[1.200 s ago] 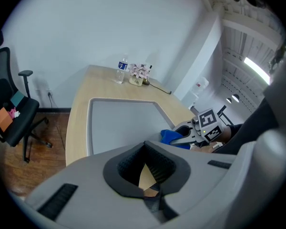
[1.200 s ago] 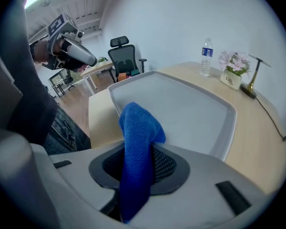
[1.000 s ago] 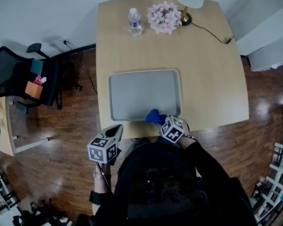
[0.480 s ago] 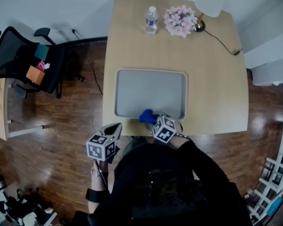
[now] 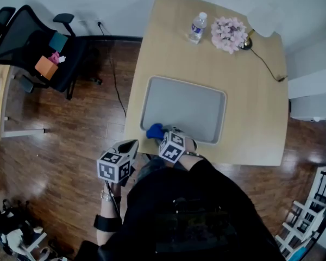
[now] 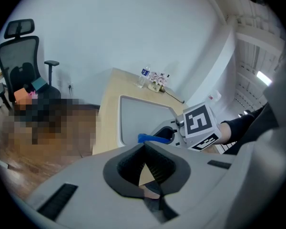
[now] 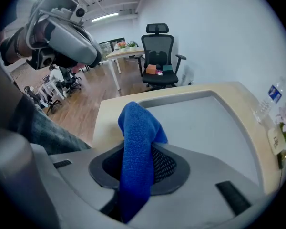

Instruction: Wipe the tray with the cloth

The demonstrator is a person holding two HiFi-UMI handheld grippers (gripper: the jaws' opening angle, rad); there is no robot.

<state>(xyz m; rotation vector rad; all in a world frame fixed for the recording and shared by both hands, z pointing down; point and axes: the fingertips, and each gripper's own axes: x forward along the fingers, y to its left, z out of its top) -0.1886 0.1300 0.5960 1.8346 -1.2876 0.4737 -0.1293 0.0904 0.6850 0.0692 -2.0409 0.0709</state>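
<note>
A grey rectangular tray lies on the wooden table. My right gripper is shut on a blue cloth at the tray's near-left corner. In the right gripper view the cloth stands up between the jaws, with the tray beyond it. My left gripper hangs off the table's near edge, left of the tray, shut and holding nothing. The left gripper view shows its jaws together, with the cloth and tray ahead of them.
A water bottle, pink flowers and a lamp with its cord stand at the table's far end. A black office chair holding coloured items sits on the wood floor to the left.
The right gripper has slid the cloth leftward along the tray's near edge, from right of the middle to the near-left corner. The left gripper has stayed by the table's edge.
</note>
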